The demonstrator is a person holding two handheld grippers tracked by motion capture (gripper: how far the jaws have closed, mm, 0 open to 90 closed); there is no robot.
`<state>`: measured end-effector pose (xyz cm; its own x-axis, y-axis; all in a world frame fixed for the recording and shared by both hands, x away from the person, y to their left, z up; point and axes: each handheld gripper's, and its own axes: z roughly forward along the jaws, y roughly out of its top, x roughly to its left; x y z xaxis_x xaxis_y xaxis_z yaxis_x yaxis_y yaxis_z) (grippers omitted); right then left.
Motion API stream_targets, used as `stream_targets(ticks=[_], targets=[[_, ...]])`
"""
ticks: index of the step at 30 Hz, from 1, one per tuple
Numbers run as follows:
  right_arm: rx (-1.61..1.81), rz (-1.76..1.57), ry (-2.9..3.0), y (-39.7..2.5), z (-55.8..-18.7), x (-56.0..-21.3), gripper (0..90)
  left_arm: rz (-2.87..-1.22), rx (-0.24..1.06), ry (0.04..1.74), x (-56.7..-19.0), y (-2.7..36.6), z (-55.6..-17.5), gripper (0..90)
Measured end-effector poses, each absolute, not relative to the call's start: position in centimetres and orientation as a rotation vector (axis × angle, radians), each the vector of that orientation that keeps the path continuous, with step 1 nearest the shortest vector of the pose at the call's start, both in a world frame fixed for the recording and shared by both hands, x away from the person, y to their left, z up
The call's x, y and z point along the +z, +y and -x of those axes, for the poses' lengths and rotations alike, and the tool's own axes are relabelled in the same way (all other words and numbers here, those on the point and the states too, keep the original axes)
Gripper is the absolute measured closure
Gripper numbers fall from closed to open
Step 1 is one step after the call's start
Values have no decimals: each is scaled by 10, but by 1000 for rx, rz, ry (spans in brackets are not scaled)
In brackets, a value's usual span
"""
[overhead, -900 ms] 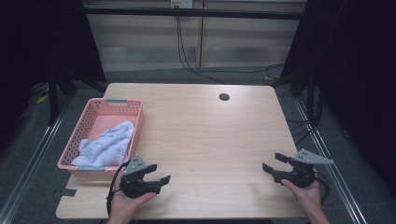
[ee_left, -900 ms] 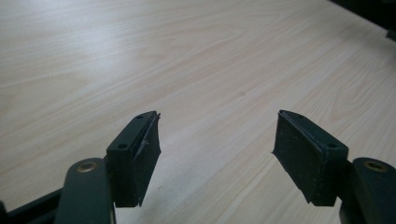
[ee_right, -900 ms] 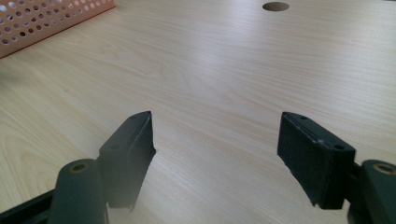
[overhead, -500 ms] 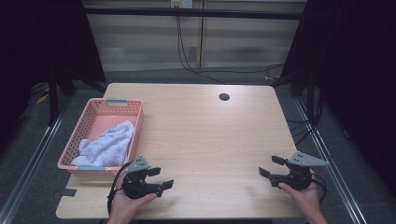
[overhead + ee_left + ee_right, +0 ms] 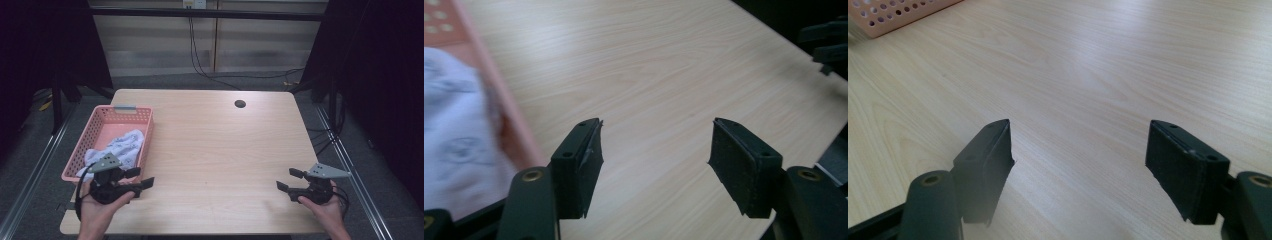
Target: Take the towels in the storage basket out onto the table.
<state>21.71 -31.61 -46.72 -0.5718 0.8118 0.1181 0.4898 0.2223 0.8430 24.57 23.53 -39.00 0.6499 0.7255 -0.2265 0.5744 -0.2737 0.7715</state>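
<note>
Pink basket (image 5: 95, 135) holding white cloth (image 5: 122, 147) sits beside the spread left hand-held gripper (image 5: 142, 178); right hand-held gripper (image 5: 289, 179) spread too.

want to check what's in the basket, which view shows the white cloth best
The high view: the white cloth lies crumpled inside the pink basket, seen whole from above. The left gripper view catches just a blurred white edge of it at its left side; the right gripper view has a basket corner, no cloth.

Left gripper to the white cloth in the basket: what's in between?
In the high view, the pink basket's near wall stands between the left gripper and the white cloth. The left gripper view shows that wall beside its open jaws.
</note>
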Motion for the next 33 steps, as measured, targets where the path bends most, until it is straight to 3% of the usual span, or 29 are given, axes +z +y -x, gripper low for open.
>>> stream_targets(ticks=[5, 10, 21, 26, 33], targets=[[1283, -1197, 2170, -314, -217, -467, 265, -2056, 334, 1118, -379, 255, -271, 286], [1272, -1209, 2179, -313, -218, -468, 265, -2060, 315, 1166, -381, 274, -295, 196], [1283, -1194, 2192, -314, -219, -468, 265, -2071, 342, 1269, -386, 296, -332, 195], [1270, -1212, 2194, -313, -219, -469, 265, -2151, 400, 1257, -391, 296, -341, 296], [1272, -1210, 2200, -314, -220, -469, 265, -2219, 347, 1296, -411, 297, -357, 196]])
